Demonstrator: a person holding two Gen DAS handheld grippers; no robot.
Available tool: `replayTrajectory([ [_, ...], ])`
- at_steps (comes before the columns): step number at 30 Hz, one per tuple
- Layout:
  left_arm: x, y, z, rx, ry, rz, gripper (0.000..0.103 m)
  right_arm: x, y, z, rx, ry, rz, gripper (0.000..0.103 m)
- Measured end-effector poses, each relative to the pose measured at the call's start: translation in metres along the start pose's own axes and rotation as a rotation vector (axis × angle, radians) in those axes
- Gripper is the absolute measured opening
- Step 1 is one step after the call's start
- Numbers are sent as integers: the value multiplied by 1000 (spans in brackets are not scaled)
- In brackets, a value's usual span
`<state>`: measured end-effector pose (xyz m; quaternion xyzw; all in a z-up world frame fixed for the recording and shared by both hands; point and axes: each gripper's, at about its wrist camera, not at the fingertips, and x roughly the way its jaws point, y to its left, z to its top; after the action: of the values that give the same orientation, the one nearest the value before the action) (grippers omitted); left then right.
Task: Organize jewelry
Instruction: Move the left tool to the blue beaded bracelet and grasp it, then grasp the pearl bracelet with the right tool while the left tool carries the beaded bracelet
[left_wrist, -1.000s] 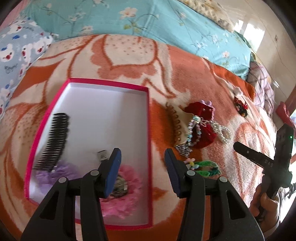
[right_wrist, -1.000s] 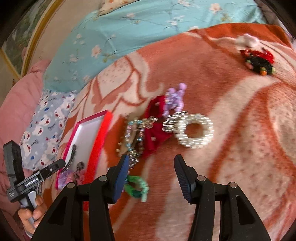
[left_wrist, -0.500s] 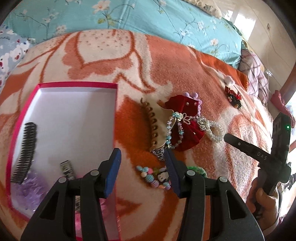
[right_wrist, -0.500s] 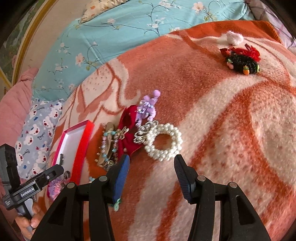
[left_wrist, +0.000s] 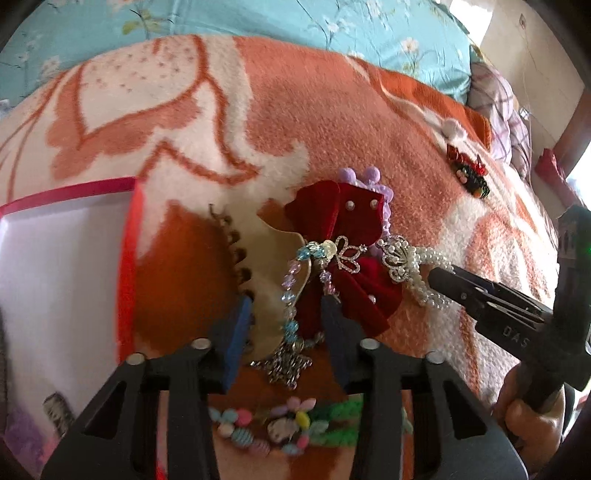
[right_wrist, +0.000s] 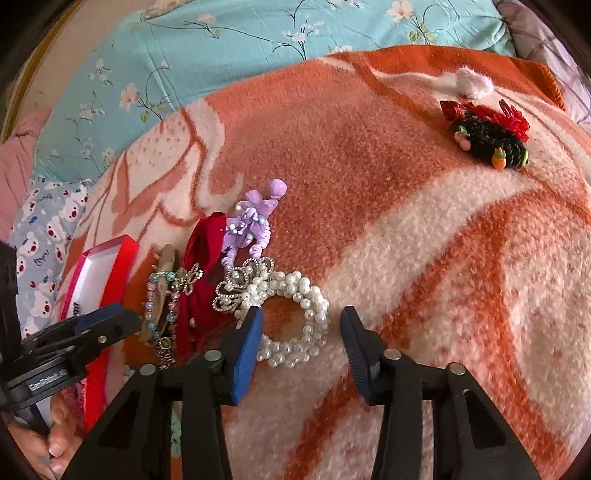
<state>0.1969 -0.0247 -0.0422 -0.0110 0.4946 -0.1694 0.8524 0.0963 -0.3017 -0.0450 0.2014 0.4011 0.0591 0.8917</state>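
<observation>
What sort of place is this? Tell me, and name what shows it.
Most likely a bedroom, with the work done on a bed: a fleecy orange blanket covers the surface, a floral blue sheet lies behind it, and a bear-print pillow sits beside it.

Jewelry pile (left_wrist: 332, 266) (beads, pearls) beside box (left_wrist: 125, 258)

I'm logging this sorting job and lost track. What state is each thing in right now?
Left claw: open, straddling the bead bracelet, empty.
Right claw: open, around the pearl bracelet, not gripping.
Box: lid off, holding a few items.
Pearl bracelet: flat on the blanket.
Bead bracelet: draped over the tan hair claw clip.
Red bow: on the blanket, under the jewelry.
Black hair tie: apart, untouched.
</observation>
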Motion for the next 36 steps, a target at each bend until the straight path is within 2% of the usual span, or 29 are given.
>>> replayTrajectory([
  [2, 3, -3, 1, 17, -13, 16, 29, 3, 1, 1, -4, 1, -8, 33],
  [5, 5, -5, 3, 20, -9, -9, 11, 5, 1, 3, -7, -1, -8, 27],
  [6, 7, -6, 4, 22, -3, -20, 6, 5, 0, 2, -8, -2, -9, 22],
  [7, 7, -7, 4, 28, -5, -19, 6, 6, 0, 3, -7, -1, -10, 14],
  [10, 5, -11, 1, 49, -13, -13, 6, 4, -2, 3, 4, -11, 1, 13],
  [17, -25, -7, -5, 32, -67, -41, 6, -19, 5, 5, 6, -64, 50, 12],
  [25, -71, 6, -10, -8, -148, -47, 6, -48, 30, 7, -28, -104, 109, 12],
  [36, -126, 53, -23, -89, -239, -13, 6, -68, 83, 9, -105, -129, 197, 12],
])
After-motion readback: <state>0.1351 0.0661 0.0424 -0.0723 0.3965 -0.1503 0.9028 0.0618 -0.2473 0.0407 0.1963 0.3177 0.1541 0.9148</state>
